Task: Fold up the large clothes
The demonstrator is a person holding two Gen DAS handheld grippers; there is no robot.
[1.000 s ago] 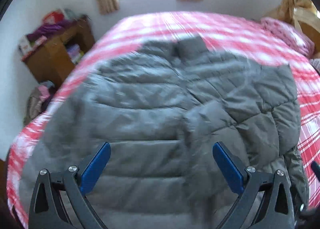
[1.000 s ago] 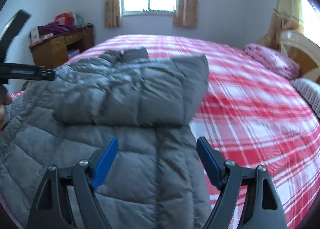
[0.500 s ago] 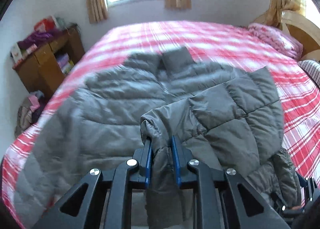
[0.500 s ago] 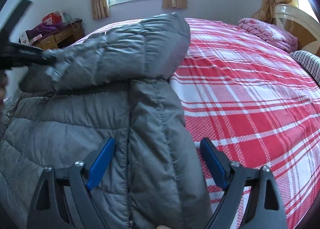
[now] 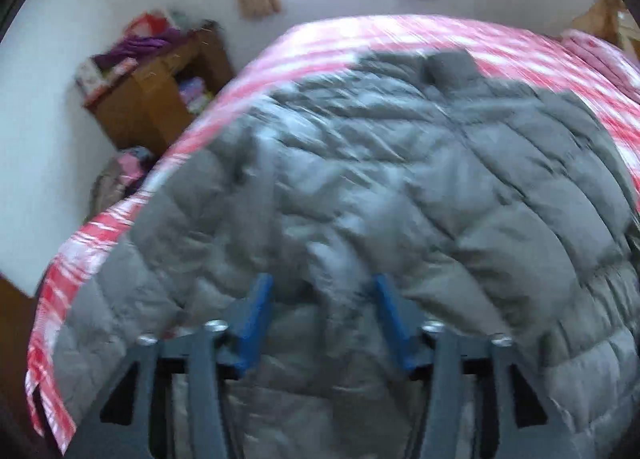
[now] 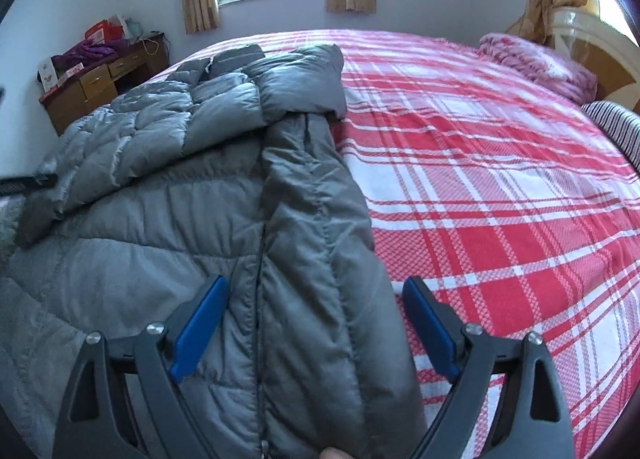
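Jacket: grey quilted puffer jacket (image 6: 168,195) lies spread on the near left part of the bed (image 6: 500,187), collar toward the far window; in the right wrist view its sleeve (image 6: 120,147) is folded across the body and the right front edge runs between the right claw's pads.
Change: half a second ago the left claw pinched a fold of sleeve; now its pads stand apart and the sleeve rests flat on the jacket, so the sleeve fold looks laid down and released.
Meaning for task: one side seems folded in; the other side and the lengthwise fold are, as I judge, still to do.
Left claw (image 5: 322,323): partly open, its jaws having just been opening, fabric below and between the pads but not pressed; the view is blurred.
Right claw (image 6: 316,335): wide, straddling the jacket's front edge, gripping nothing.
Containers: wooden desk (image 6: 104,79) at far left has drawers, shut in the right wrist view; purple cloth and boxes sit on top. An open shelf in it holds small items, too blurred to name.
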